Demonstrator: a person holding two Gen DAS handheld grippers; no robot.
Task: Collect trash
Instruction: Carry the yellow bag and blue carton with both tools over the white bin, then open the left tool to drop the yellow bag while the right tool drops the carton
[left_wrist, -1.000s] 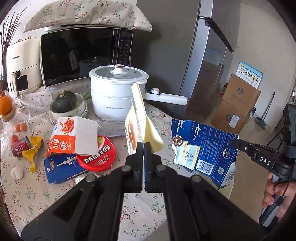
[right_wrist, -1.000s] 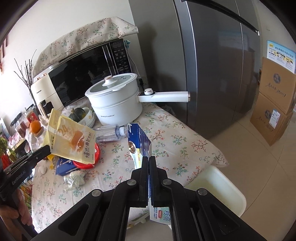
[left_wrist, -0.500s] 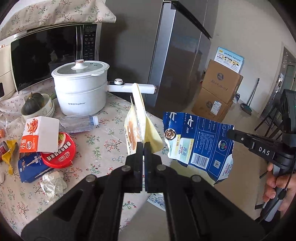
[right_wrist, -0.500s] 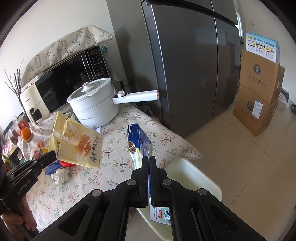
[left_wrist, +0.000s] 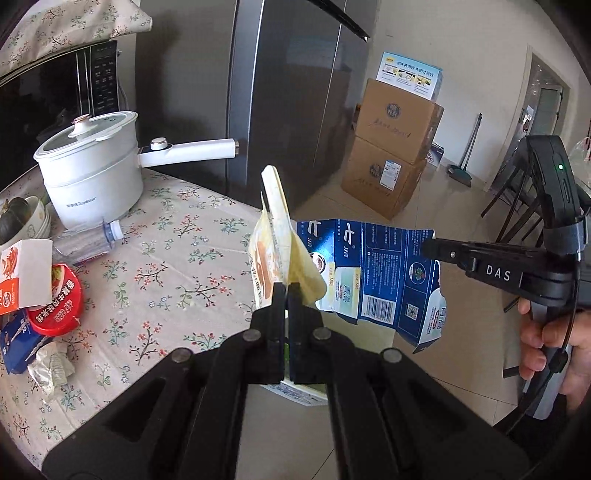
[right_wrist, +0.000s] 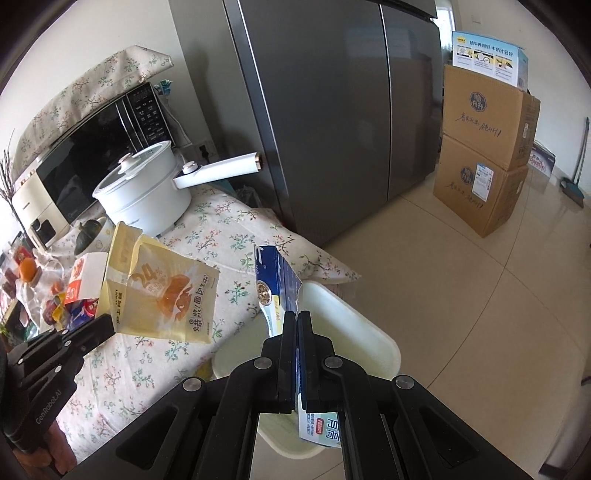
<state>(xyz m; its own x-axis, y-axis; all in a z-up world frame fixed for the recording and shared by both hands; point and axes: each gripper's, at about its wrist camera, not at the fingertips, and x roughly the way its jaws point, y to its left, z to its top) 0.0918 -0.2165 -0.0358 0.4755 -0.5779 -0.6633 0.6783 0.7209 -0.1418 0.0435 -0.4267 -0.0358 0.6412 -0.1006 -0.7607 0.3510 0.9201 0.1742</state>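
Note:
My left gripper (left_wrist: 286, 291) is shut on the edge of a yellow bread bag (left_wrist: 275, 236), which hangs over the edge of the floral table (left_wrist: 177, 236). My right gripper (right_wrist: 296, 317) is shut on a flattened blue milk carton (right_wrist: 275, 280) and holds it above a white bin (right_wrist: 369, 328) on the floor beside the table. In the left wrist view the blue carton (left_wrist: 380, 273) hangs just right of the bag, pinched by the right gripper (left_wrist: 424, 247). The right wrist view shows the yellow bag (right_wrist: 162, 291) to the left, above the tablecloth, held by the left gripper (right_wrist: 107, 325).
More trash lies on the table's left: a red lid (left_wrist: 55, 299), a white and orange carton (left_wrist: 26, 269), a blue wrapper (left_wrist: 18, 343), a crumpled tissue (left_wrist: 51, 365) and a plastic bottle (left_wrist: 85, 240). A white pot (left_wrist: 92, 173), a fridge (right_wrist: 332, 110) and cardboard boxes (right_wrist: 484, 147) stand around.
Both grippers have carried the bag and the carton away from the table's middle toward its edge. The white bin has come into view under the right gripper.

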